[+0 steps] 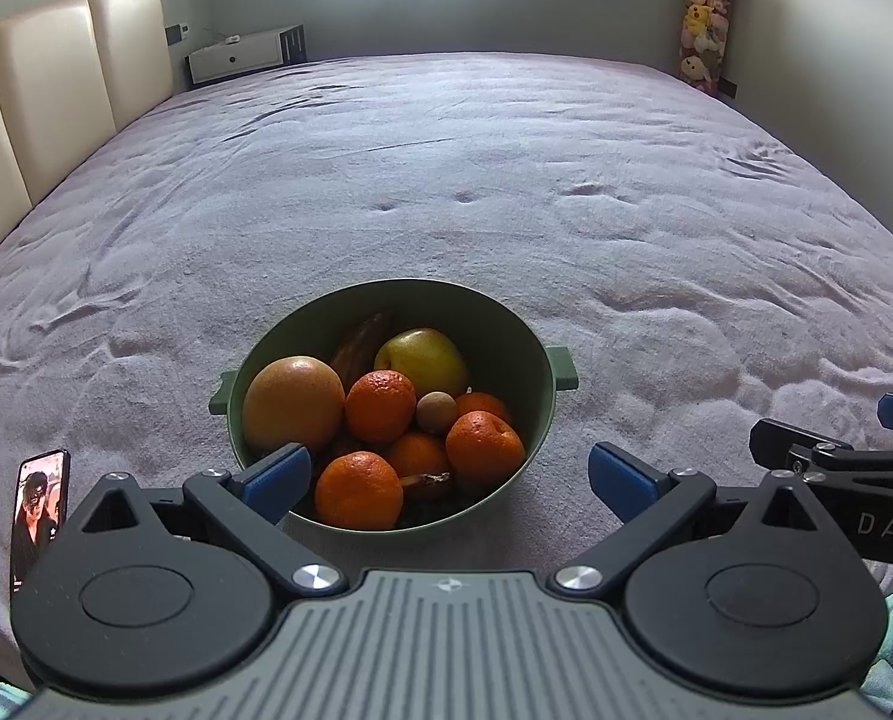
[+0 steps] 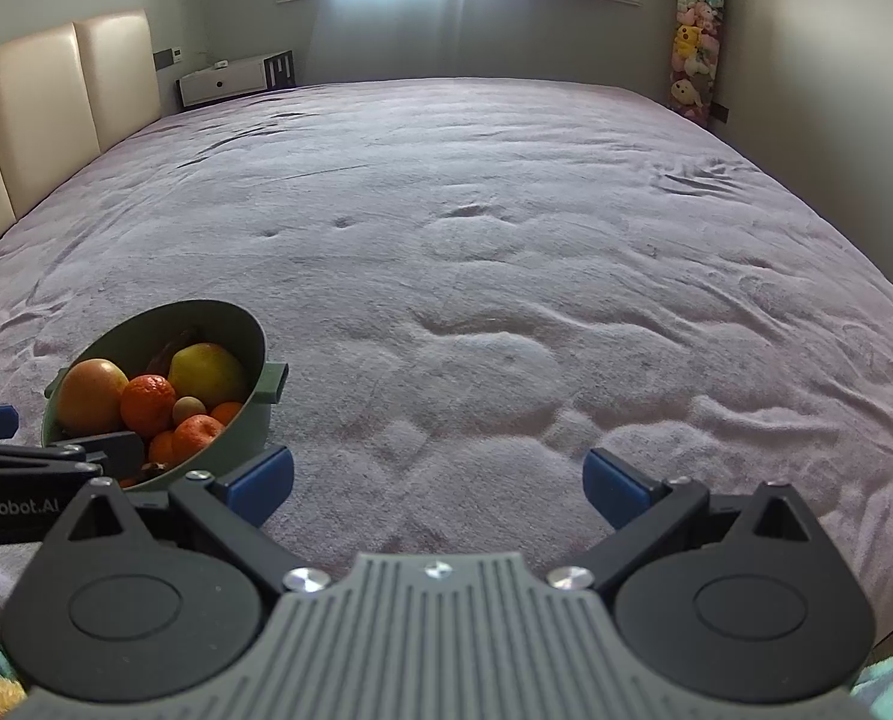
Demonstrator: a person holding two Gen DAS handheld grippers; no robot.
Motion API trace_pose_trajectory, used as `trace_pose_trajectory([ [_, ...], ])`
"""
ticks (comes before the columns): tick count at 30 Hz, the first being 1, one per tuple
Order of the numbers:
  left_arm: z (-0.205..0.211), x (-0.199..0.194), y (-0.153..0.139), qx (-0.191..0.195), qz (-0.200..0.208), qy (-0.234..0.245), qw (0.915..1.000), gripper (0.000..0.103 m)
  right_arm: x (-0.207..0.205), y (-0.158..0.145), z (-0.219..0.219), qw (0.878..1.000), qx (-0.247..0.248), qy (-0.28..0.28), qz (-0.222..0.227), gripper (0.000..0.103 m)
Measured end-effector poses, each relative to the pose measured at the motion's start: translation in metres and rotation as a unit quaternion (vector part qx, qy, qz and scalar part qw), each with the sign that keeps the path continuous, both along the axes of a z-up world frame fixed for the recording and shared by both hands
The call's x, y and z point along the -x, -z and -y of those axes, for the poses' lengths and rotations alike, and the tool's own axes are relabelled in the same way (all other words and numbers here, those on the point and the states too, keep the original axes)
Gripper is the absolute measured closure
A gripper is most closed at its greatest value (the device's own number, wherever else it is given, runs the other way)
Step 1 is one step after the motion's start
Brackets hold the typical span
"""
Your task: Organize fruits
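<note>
Both my grippers are hanging open near the fruit bowl [image 1: 386,306].

Only my left gripper [image 1: 449,477] is showing a phone [image 1: 41,510] leftward; my right gripper [image 2: 440,483] is facing bare bedspread [image 2: 506,240].

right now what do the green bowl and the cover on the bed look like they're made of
Green bowl: probably matte plastic or coated ceramic, judging by its even dull colour without sharp glare and its moulded side tabs. I cannot tell which. Bed cover: soft napped fabric, like fleece or plush; it holds dents and brush marks.
</note>
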State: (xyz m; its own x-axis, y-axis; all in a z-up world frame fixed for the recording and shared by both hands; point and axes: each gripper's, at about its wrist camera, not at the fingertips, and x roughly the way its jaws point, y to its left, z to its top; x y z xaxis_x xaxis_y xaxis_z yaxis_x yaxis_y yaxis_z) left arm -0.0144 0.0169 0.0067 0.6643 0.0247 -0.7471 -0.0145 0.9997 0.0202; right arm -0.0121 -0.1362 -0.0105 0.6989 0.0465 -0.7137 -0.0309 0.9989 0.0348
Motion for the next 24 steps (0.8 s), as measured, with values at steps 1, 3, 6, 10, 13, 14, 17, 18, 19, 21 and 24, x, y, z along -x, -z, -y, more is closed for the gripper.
trace_pose_trajectory([
  [1, 0.0001, 0.0000, -0.0004, 0.000, 0.000, 0.000, 1.0000, 0.000, -0.0002, 0.0001, 0.0001, 1.000, 0.000, 0.001, 0.000, 0.004],
  [3, -0.0002, 0.0006, -0.0005, 0.002, 0.001, 0.000, 1.0000, 0.000, -0.0005, 0.0003, 0.0005, 1.000, 0.000, 0.001, -0.001, 0.004],
  [6, -0.0002, 0.0007, -0.0004, 0.002, 0.001, -0.001, 1.0000, 0.000, -0.0006, 0.0005, 0.0008, 1.000, 0.000, 0.002, -0.002, 0.004],
  [10, -0.0003, 0.0006, -0.0005, 0.002, 0.001, 0.000, 1.0000, 0.000, -0.0008, 0.0011, 0.0008, 1.000, 0.000, 0.002, -0.003, 0.004],
  [13, -0.0005, 0.0006, -0.0008, 0.004, 0.000, -0.002, 1.0000, 0.000, -0.0010, 0.0019, 0.0013, 1.000, -0.001, 0.002, -0.004, 0.004],
  [14, -0.0007, 0.0009, -0.0008, 0.004, 0.000, -0.002, 1.0000, 0.000, -0.0011, 0.0020, 0.0012, 1.000, -0.001, 0.002, -0.004, 0.004],
  [17, -0.0008, 0.0008, -0.0008, 0.004, 0.000, -0.002, 1.0000, 0.000, -0.0011, 0.0019, 0.0012, 1.000, -0.001, 0.002, -0.004, 0.004],
  [18, -0.0008, 0.0007, -0.0007, 0.004, 0.000, -0.002, 1.0000, 0.000, -0.0011, 0.0019, 0.0012, 1.000, -0.001, 0.002, -0.004, 0.004],
  [19, -0.0008, 0.0007, -0.0007, 0.004, 0.000, -0.002, 1.0000, 0.000, -0.0010, 0.0019, 0.0012, 1.000, -0.001, 0.001, -0.004, 0.004],
  [21, -0.0014, 0.0010, -0.0006, 0.005, -0.001, -0.003, 1.0000, 0.000, -0.0010, 0.0019, 0.0011, 1.000, -0.001, 0.002, -0.004, 0.004],
  [24, -0.0019, 0.0010, -0.0008, 0.005, 0.000, -0.003, 1.0000, 0.000, -0.0010, 0.0019, 0.0011, 1.000, -0.001, 0.002, -0.004, 0.004],
])
